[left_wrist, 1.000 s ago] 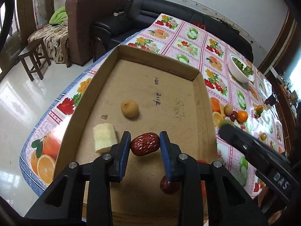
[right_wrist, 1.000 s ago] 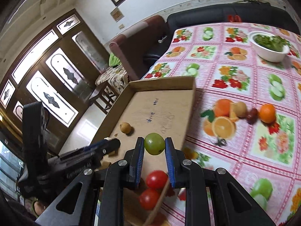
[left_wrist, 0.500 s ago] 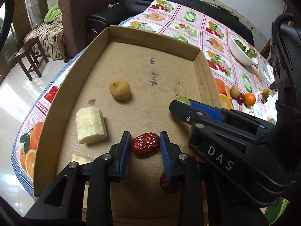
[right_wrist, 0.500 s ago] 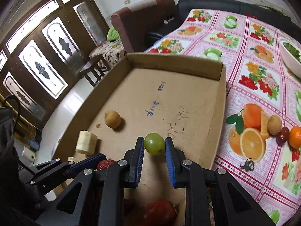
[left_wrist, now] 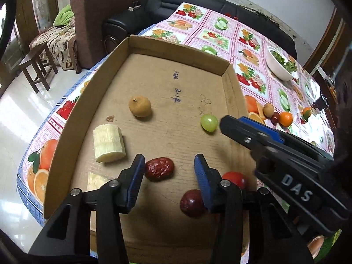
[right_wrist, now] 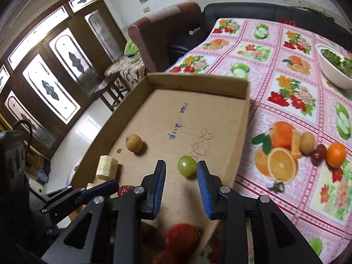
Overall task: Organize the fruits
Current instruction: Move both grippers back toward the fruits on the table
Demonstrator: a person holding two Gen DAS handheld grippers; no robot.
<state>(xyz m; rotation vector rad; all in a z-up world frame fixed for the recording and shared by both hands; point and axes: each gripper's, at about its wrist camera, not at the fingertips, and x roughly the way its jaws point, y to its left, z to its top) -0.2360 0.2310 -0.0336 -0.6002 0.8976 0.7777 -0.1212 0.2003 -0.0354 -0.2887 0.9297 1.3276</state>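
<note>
Fruits sit on the cardboard tray [left_wrist: 66,118] floor: left hand-held gripper [left_wrist: 169,171], jaws opening, has the red date [left_wrist: 159,168] lying loose between them; right hand-held gripper [right_wrist: 181,173], jaws also opening, frames the green grape [right_wrist: 187,166], apparently released to rest there

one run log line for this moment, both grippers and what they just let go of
left gripper: opening, red date released | right gripper: opening, green grape released | cardboard box
</note>
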